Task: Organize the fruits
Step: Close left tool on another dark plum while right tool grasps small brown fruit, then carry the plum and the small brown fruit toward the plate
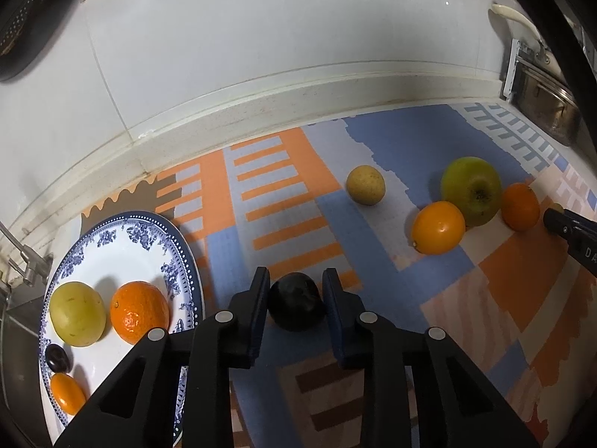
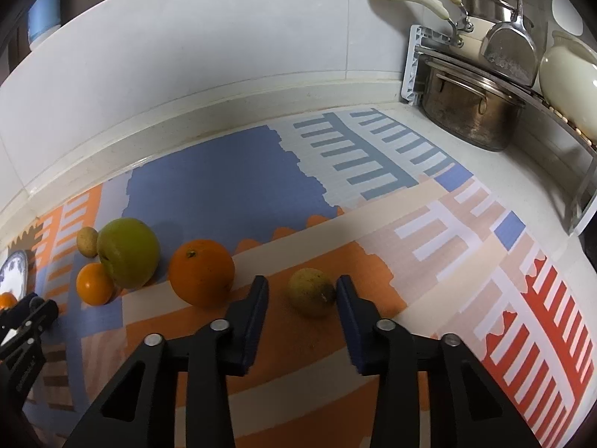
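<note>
Left tongs [image 1: 296,291] clasp a dark plum [image 1: 296,307]; right tongs [image 2: 302,293] gape around a yellowish fruit [image 2: 311,292].

Between the plate [image 1: 112,235] at the left and the fruit cluster at the right, the patterned mat [image 1: 283,201] lies open, broken only by one small yellow fruit [image 1: 365,185] toward the far wall. The green apple [image 1: 471,189] and two oranges [image 1: 438,227] crowd together, touching. At far right, pots [image 2: 472,114] and a rack [image 2: 582,186] block the corner.
</note>
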`<state>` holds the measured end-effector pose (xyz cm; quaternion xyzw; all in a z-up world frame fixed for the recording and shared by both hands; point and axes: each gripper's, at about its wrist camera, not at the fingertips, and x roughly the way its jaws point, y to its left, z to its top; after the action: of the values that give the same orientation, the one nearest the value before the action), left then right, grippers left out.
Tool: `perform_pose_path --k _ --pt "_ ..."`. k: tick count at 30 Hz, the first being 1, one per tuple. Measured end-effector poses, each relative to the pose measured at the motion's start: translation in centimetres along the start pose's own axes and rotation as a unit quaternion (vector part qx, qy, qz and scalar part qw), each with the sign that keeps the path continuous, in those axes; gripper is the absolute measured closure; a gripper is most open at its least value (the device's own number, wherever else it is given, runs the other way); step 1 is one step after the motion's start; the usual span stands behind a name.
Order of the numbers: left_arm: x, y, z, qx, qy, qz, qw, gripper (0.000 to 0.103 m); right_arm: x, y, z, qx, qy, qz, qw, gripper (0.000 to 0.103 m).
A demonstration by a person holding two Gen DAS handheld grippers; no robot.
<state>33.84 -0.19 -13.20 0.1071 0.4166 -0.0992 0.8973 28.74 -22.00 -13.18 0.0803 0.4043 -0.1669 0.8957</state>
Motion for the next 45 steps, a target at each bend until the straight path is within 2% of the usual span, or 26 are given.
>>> perform_pose_path --k 4,10,14,25,35,45 --pt "-0.2 0.0 -0.1 -0.001 -0.003 -0.014 0.9999 0.075 0.0 0.1 -0.1 -0.005 -0.002 0.005 1.000 0.074" --pt "-2.3 -0.4 -0.1 0.003 -0.039 -0.030 0.9988 0.075 -1.1 0.4 -0.3 -0.019 -0.018 0.028 0.999 0.074" --pt "-4.1 -0.3 0.0 0.005 -0.061 -0.034 0.9975 0.075 -2.6 0.7 -0.4 -0.034 -0.034 0.051 0.998 0.074" --pt "-8.8 1.2 -1.2 -0.025 -0.087 -0.039 0.9951 0.075 -7.7 3.0 -0.6 -0.080 -0.081 0.122 0.986 0.074" --pt "-12.3 4.2 -3.8 -0.064 -0.096 -0.010 0.9933 0.075 -10.9 6.5 -1.9 -0.125 -0.093 0.190 0.969 0.074" --pt "-14.6 7.8 -6.8 -0.105 -0.093 0.030 0.9897 0.075 -12.8 11.2 -3.6 -0.186 -0.088 0.251 0.946 0.074"
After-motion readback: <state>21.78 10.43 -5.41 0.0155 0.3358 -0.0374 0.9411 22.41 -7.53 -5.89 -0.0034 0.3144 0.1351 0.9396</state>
